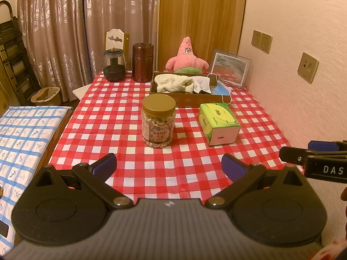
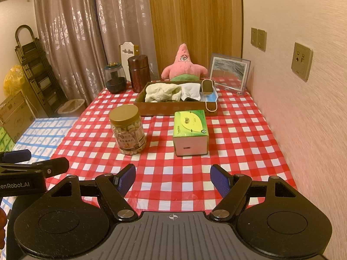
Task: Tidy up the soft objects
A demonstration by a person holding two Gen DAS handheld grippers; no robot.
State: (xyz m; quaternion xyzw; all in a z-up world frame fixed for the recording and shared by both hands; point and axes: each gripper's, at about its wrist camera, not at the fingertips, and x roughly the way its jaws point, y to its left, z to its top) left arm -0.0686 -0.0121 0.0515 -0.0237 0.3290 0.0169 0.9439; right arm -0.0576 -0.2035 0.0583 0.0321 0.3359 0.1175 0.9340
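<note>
Hovering over the near edge of the desk [image 1: 195, 151], the left hand-held gripper [image 1: 169, 166] is held with its jaws spread wide and nothing between them. The right hand-held gripper [image 2: 172, 177] is likewise held open and empty over the near edge, beside the left one. Farther in, near the middle of the red-checked desk, a gold-lidded snack jar [image 1: 158, 121] is seen upright, and a green tissue box [image 2: 190, 132] is set to its right, apart from it. Behind both, a shallow brown tray [image 2: 173, 108] is placed toward the far edge; a cream towel [image 2: 161, 92], a white cloth [image 2: 190, 91] and a blue face mask [image 2: 210, 97] are laid inside it, the mask's loop hanging over the tray's right front corner. At the far edge, a pink star plush [image 1: 186, 57] is seated just behind the tray, with a framed picture [image 2: 228, 72] leaned at the far right corner and two dark canisters [image 1: 142, 62] stood toward the far left.
</note>
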